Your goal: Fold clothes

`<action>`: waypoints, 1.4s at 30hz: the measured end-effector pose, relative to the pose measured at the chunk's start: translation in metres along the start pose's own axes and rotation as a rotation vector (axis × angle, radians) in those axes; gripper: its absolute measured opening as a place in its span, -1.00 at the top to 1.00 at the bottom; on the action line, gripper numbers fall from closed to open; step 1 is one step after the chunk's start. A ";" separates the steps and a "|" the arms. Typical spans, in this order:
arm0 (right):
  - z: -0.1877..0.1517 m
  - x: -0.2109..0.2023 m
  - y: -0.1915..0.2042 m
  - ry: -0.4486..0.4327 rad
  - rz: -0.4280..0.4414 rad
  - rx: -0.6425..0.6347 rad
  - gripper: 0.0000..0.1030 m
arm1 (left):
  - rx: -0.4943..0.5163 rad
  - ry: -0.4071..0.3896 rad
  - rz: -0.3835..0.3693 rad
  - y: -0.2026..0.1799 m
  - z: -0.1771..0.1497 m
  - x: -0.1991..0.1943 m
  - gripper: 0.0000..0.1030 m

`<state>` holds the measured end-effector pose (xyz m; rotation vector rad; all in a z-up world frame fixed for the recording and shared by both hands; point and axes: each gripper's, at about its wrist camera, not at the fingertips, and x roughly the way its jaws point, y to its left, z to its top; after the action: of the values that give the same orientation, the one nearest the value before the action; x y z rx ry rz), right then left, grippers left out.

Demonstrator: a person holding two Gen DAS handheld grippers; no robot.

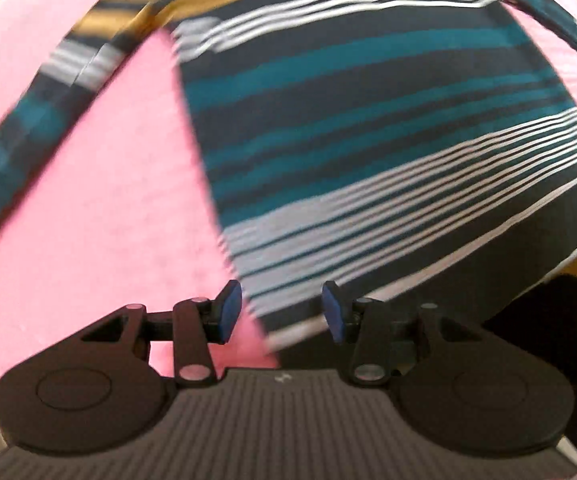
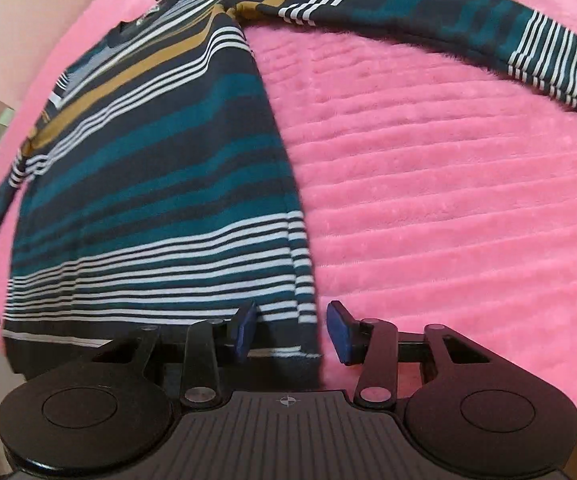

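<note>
Striped sweater [image 2: 148, 184] lies flat on pink blanket [image 2: 448, 200], sleeves spread; left gripper [image 1: 282, 312] and right gripper [image 2: 292, 330] hang part-open, empty, over the hem corners, so best pinch both layers squarely before lifting.

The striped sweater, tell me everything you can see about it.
The sweater is a knit with long sleeves, in navy, teal, white and mustard stripes, with a dark hem band. It lies spread flat on the pink blanket, collar at the far end, one sleeve stretched out sideways. The right tool sits open over its near hem corner, the left tool open over the opposite edge; neither grips it.
</note>
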<state>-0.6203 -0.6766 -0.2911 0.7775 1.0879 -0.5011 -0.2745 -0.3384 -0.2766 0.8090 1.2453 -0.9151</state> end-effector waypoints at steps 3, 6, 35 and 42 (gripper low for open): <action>-0.003 0.002 0.012 0.007 -0.052 -0.012 0.15 | -0.083 -0.009 -0.074 0.023 -0.021 0.014 0.24; -0.006 0.001 0.019 0.023 -0.103 -0.011 0.18 | -0.165 -0.015 -0.198 0.038 -0.034 0.029 0.28; 0.077 -0.112 0.115 -0.136 -0.123 -0.177 -0.97 | -0.263 -0.200 0.067 0.039 -0.004 -0.153 -0.19; 0.104 -0.130 0.168 -0.176 -0.096 -0.248 -0.98 | -0.374 -0.338 0.175 0.037 0.024 -0.191 -0.97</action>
<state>-0.4921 -0.6501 -0.0937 0.4569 1.0037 -0.4949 -0.2463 -0.3202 -0.0838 0.4359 0.9900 -0.6196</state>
